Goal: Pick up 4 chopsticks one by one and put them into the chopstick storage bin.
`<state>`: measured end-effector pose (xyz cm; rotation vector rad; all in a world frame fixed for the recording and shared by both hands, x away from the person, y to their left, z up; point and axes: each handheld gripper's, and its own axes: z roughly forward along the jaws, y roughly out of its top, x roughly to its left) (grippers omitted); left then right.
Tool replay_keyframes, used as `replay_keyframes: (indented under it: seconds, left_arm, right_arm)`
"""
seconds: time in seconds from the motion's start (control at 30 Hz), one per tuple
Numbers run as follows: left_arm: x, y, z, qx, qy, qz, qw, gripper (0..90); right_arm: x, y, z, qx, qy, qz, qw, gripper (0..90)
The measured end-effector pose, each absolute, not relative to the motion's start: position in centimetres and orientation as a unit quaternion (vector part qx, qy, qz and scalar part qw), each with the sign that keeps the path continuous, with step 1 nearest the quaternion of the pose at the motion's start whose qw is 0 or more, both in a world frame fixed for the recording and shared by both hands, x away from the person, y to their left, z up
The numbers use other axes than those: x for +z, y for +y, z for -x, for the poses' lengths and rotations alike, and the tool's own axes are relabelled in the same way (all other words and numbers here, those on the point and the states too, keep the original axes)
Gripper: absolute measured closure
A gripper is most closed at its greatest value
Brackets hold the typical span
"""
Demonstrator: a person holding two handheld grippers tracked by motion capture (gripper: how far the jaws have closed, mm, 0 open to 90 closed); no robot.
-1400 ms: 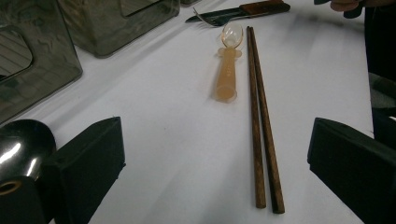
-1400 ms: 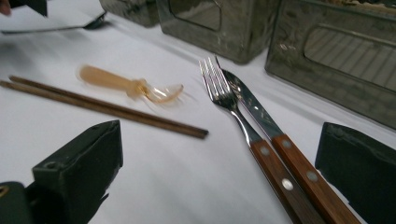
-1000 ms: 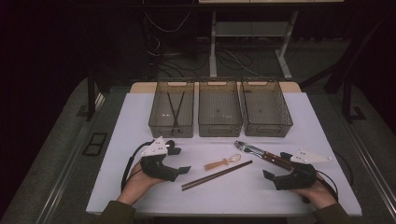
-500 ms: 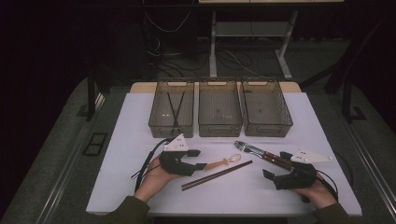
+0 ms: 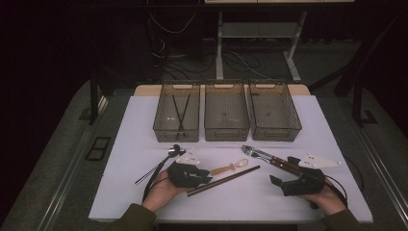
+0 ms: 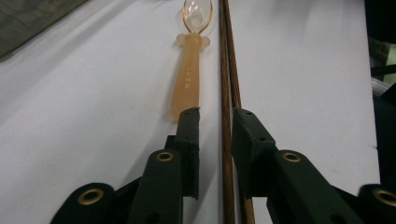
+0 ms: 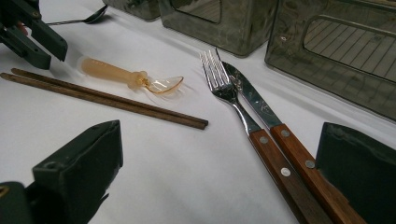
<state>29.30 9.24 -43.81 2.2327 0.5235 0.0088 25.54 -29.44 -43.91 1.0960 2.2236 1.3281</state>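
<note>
Since a second ago the left hand-held gripper (image 6: 215, 123) reached the chopsticks (image 6: 227, 93), jaws closing, not yet clamped; next, pinch and lift. Right hand-held gripper (image 7: 219, 177) gapes apart.

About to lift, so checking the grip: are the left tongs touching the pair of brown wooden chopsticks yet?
Apart. In the left gripper view the brown wooden chopsticks run between the left tongs, which have just been closing, with white table showing on both sides.

- The left tool (image 6: 215, 126) has just been narrowing, with the brown chopsticks (image 6: 227, 84) between its jaws (a slim gap remains either side).
- An orange spoon (image 6: 189, 74) lies just left on the white counter (image 6: 93, 107).
</note>
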Motion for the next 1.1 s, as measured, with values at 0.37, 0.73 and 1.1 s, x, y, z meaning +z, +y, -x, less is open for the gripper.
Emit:
replay_keyframes:
  seconds: [0.37, 0.73, 1.1]
  left_arm:
    - [-44.2, 8.8, -29.1, -0.014, 0.199, -0.893, 0.403, 80.9]
    - [-44.6, 8.8, -29.2, -0.01, 0.192, -0.9, 0.391, 80.9]
    - [-44.8, 8.3, -28.6, 0.025, 0.174, -0.908, 0.381, 82.3]
  right_arm:
    - [-44.0, -29.4, -25.6, 0.462, 0.783, -0.384, 0.164, 1.1]
    - [-44.0, -29.4, -25.6, 0.461, 0.783, -0.384, 0.165, 1.1]
    - [-44.0, -29.4, -25.6, 0.461, 0.783, -0.384, 0.165, 1.1]
